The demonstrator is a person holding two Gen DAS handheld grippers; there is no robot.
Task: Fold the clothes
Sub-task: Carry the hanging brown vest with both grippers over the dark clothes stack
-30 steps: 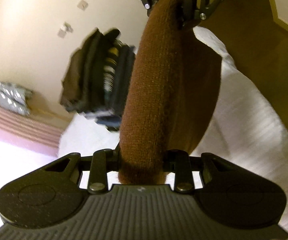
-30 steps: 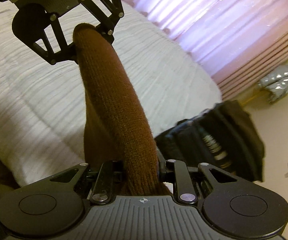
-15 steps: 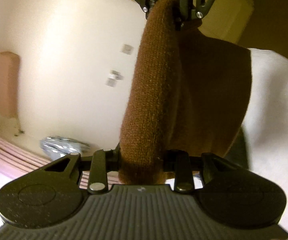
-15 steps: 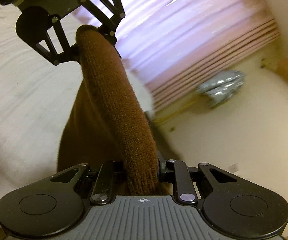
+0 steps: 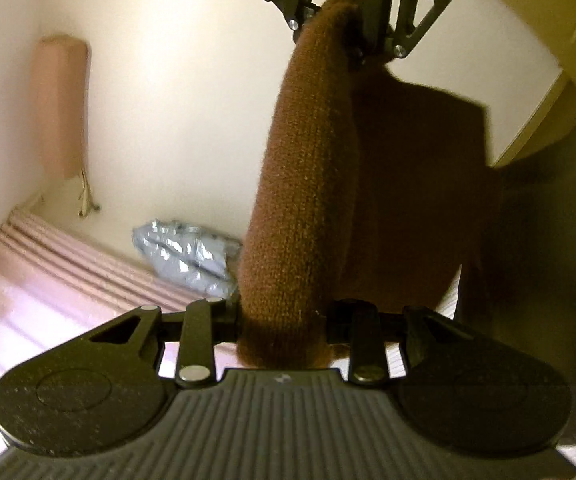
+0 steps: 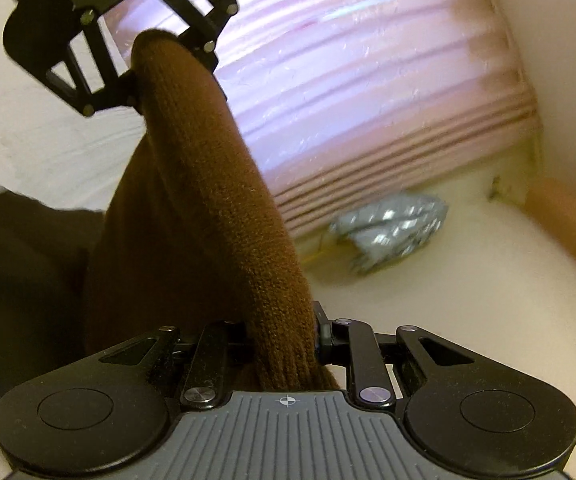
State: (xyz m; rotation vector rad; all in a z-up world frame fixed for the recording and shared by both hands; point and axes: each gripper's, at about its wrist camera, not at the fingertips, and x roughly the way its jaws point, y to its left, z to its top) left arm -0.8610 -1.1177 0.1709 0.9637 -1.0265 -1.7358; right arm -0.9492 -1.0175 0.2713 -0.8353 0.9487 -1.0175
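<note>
Clearly both tongs pinch the brown knit garment [image 5: 300, 184], one at each end of a rolled upper edge stretched between them. The left tongs [image 5: 284, 332] clamp the near end in the left wrist view, with the right tongs [image 5: 352, 28] biting the far end; from the right wrist view the right tongs [image 6: 284, 344] grip the roll's near end and the left tongs [image 6: 144, 64] its far end. Below that edge the rest of the garment hangs free. Beyond the garment lies open pale floor [image 6: 428, 300], a crumpled silver bag [image 6: 388, 232] against the pink curtain [image 6: 368, 100], and white bedding [image 6: 40, 144] to the garment's left.
</note>
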